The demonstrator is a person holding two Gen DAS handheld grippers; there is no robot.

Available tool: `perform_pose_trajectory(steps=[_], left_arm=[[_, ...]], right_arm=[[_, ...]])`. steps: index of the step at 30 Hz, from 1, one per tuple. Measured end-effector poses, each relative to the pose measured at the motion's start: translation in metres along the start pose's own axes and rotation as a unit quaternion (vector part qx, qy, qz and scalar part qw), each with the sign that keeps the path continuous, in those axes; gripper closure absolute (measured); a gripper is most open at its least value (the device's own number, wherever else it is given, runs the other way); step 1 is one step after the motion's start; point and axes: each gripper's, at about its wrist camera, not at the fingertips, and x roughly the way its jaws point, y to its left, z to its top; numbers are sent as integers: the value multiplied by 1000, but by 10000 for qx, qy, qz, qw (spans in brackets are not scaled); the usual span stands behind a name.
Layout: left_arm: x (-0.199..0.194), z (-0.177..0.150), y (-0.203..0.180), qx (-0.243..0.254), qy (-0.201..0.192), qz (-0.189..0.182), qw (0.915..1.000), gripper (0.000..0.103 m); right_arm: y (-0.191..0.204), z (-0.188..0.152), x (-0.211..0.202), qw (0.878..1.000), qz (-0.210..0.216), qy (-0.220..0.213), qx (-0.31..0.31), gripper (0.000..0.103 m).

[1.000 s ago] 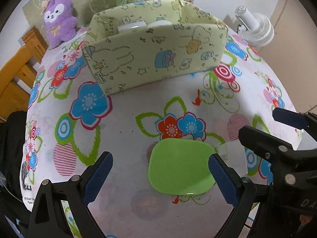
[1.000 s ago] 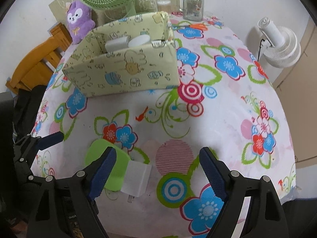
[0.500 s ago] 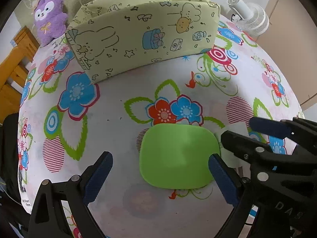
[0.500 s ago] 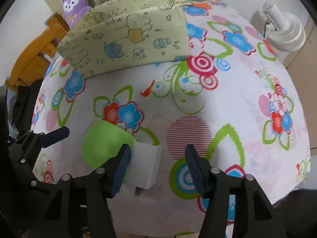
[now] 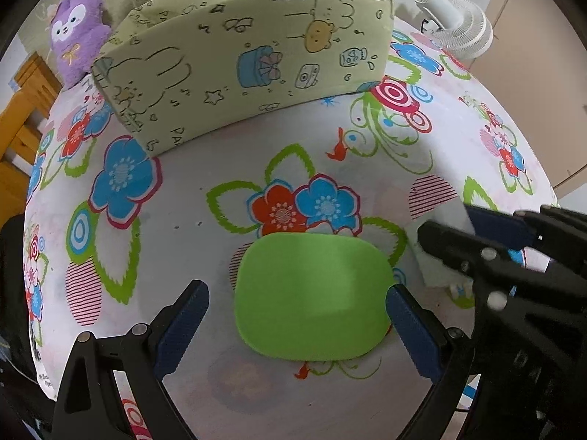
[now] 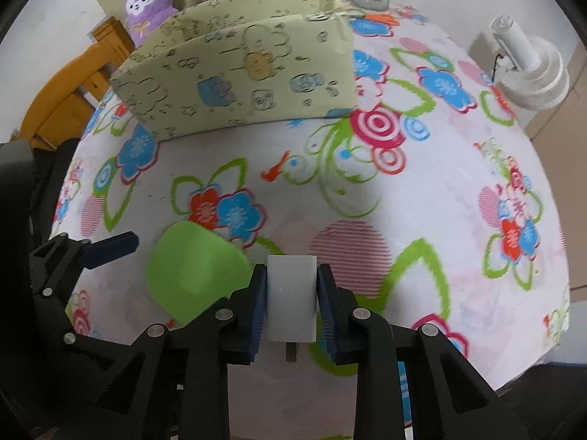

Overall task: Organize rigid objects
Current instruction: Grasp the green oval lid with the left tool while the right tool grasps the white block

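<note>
The right gripper (image 6: 291, 302), wide apart a second ago with the white charger (image 6: 291, 299) lying off its left finger, has closed its blue pads on the charger's two sides, the metal prong showing below. Both cameras have dropped closer to the flowered tablecloth (image 5: 190, 227): the green pad (image 5: 313, 295) now fills more of the left view and sits between the left gripper's (image 5: 297, 324) spread fingers, its right edge just beside the right finger. The yellow box (image 5: 249, 62) looms larger, and the white things inside it, seen earlier over its rim, are now hidden behind its front wall.
</note>
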Motion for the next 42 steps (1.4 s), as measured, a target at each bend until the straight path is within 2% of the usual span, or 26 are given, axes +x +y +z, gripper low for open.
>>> perform_pose_trajectory(steps=[10, 22, 27, 30, 42], left_arm=[[14, 2, -13, 151, 151, 6, 9998, 4], [22, -6, -29, 214, 16, 135, 9997, 1], [19, -9, -22, 195, -25, 121, 9997, 2], [13, -10, -18, 80, -99, 145, 9998, 7], [4, 4, -3, -227, -155, 163, 9995, 8]], right_arm=[[-18, 8, 2, 9998, -173, -78, -41, 74], [-16, 5, 21, 9996, -250, 87, -58, 74], [-16, 4, 26, 9995, -275, 65, -133, 74], [-16, 4, 26, 9995, -289, 50, -147, 74], [-17, 8, 26, 9993, -278, 78, -237, 74]])
